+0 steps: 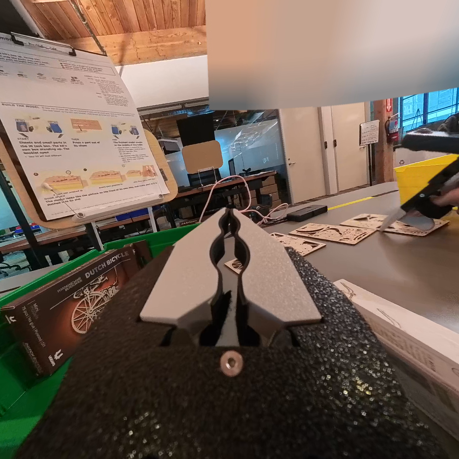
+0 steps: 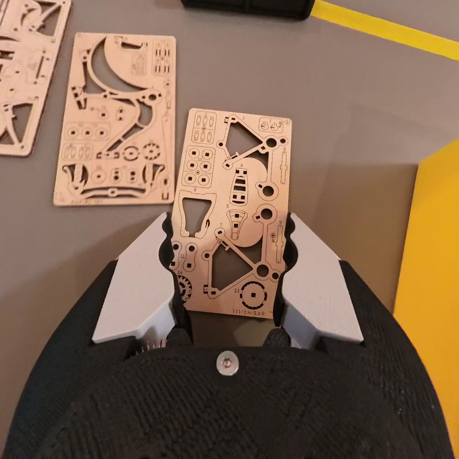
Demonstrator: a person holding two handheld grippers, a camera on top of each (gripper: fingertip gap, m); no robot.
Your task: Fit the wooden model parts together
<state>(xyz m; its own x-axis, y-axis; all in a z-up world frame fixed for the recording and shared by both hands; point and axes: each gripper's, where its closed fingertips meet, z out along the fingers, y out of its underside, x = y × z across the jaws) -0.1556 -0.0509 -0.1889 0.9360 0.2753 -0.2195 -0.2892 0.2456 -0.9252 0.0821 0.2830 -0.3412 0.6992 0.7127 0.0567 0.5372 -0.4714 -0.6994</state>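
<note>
Wooden model parts remain uncut in their laser-scored sheets as assembly gets under way: the right gripper (image 2: 229, 246) has its grey fingers spread wide to either long edge of one part sheet (image 2: 238, 198), its black pads touching or just beside those edges, so that it seems to hold the card across its width just above the grey table (image 2: 323, 111). Whether the sheet is fully lifted or partly resting cannot be told. A second sheet (image 2: 114, 119) lies flat just beside it, a third (image 2: 27, 74) farther left. The left gripper (image 1: 229, 211) hovers empty, its jaws closed to a thin slit, over a green bin (image 1: 37, 293) holding the kit's brown box (image 1: 67, 305). An instruction sheet on a clipboard (image 1: 74, 129) stands behind. The step in hand appears to be picking a sheet; next, a part must be pressed free, likely needing the left gripper to steady the card.
</note>
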